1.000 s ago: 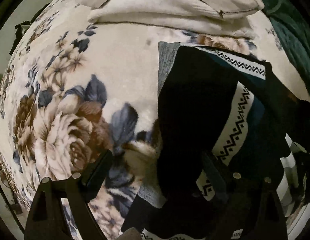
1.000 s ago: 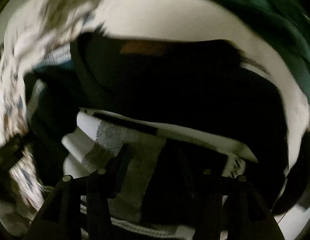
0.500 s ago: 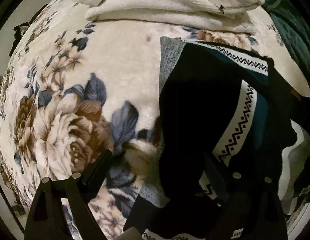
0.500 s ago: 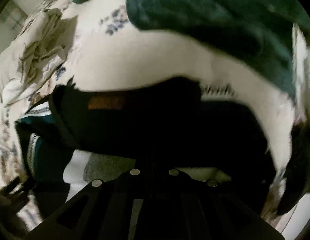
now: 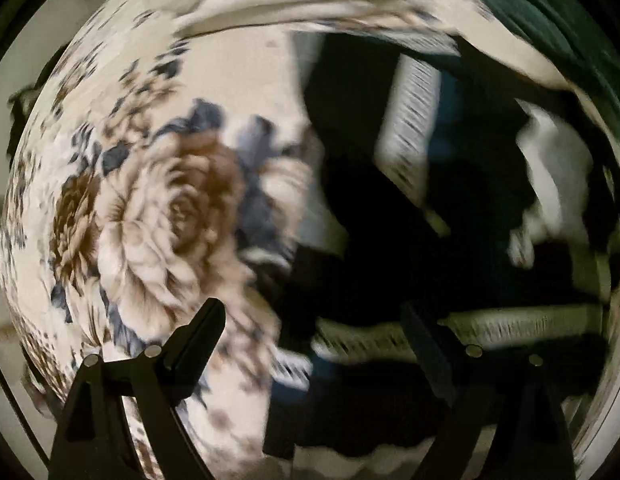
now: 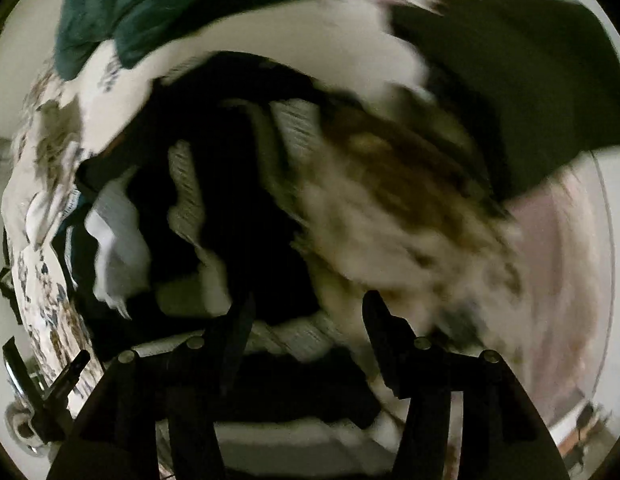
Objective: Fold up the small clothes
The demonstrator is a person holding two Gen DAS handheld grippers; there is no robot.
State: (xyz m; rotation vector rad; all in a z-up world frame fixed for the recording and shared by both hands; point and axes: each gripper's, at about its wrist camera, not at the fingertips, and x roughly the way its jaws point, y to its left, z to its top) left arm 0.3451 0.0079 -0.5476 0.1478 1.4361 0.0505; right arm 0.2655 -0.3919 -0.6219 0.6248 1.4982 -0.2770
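A dark knitted garment (image 5: 390, 216) with white patterned bands lies crumpled on a floral blanket (image 5: 157, 216). Both views are blurred by motion. My left gripper (image 5: 314, 320) is open and empty, its right finger (image 5: 426, 344) over the garment's edge and its left finger over the blanket. In the right wrist view the same garment (image 6: 229, 200) lies bunched ahead. My right gripper (image 6: 305, 308) is open, with the garment's lower edge lying between and below its fingers.
A folded cream cloth (image 5: 301, 4) lies at the far side of the blanket. A dark green cloth (image 6: 189, 4) lies beyond the garment, and also shows in the left wrist view (image 5: 558, 28). Another dark cloth (image 6: 522, 92) lies at the right.
The right gripper was shut half a second ago and is open now, and its view has swung right. The left gripper has moved with its jaws still open. The garment has shifted and bunched.
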